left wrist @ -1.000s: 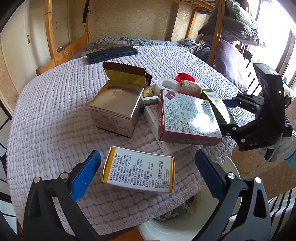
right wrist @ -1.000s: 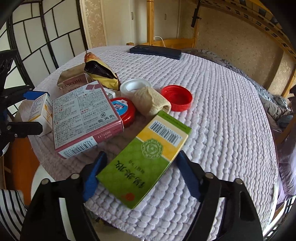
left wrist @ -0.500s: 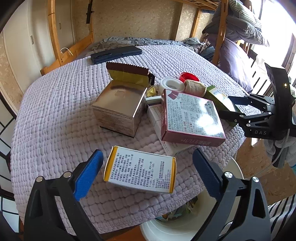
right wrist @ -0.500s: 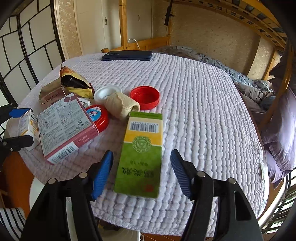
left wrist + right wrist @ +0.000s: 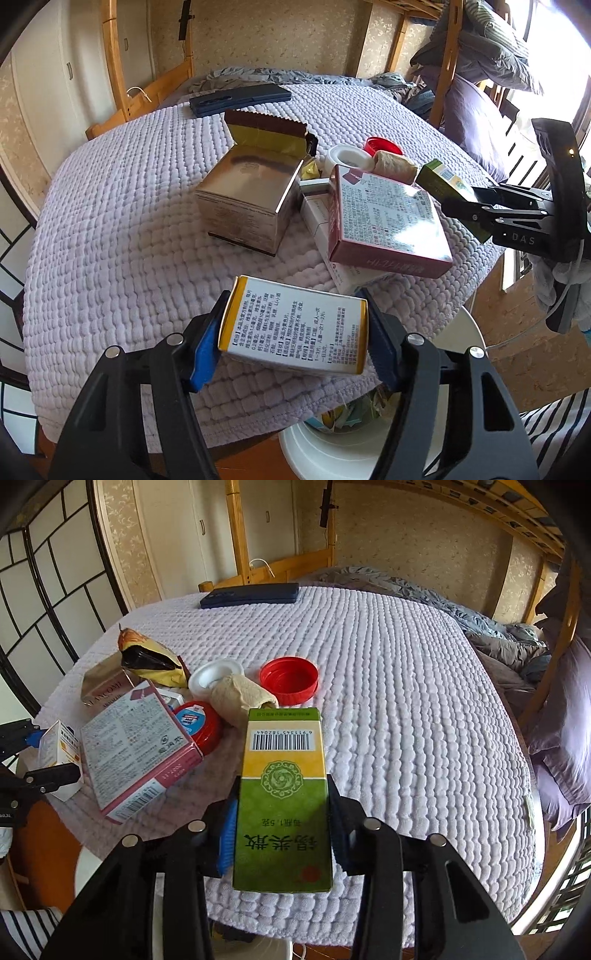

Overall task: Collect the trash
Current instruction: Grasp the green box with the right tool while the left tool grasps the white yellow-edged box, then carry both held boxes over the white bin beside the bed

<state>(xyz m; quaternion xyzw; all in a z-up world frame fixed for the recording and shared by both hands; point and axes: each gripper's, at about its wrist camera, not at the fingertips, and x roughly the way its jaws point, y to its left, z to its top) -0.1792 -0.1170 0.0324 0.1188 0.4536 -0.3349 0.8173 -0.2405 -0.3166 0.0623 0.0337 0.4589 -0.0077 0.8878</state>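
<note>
My left gripper is shut on a white and yellow medicine box at the table's near edge. My right gripper is shut on a green and yellow carton, which also shows in the left wrist view. More trash lies on the lilac quilted table cover: a pink box, a gold box with an open flap, a snack wrapper, a red lid, a white lid, a beige roll and a round red tin.
A white bin with scraps inside stands on the floor below the table's near edge. A dark flat case lies at the far side of the table. Wooden bunk bed posts and bedding stand behind and to the right.
Both grippers have closed from wide open: the left onto the white and yellow box, the right onto the green carton. The green carton now points straight away from the right gripper.
</note>
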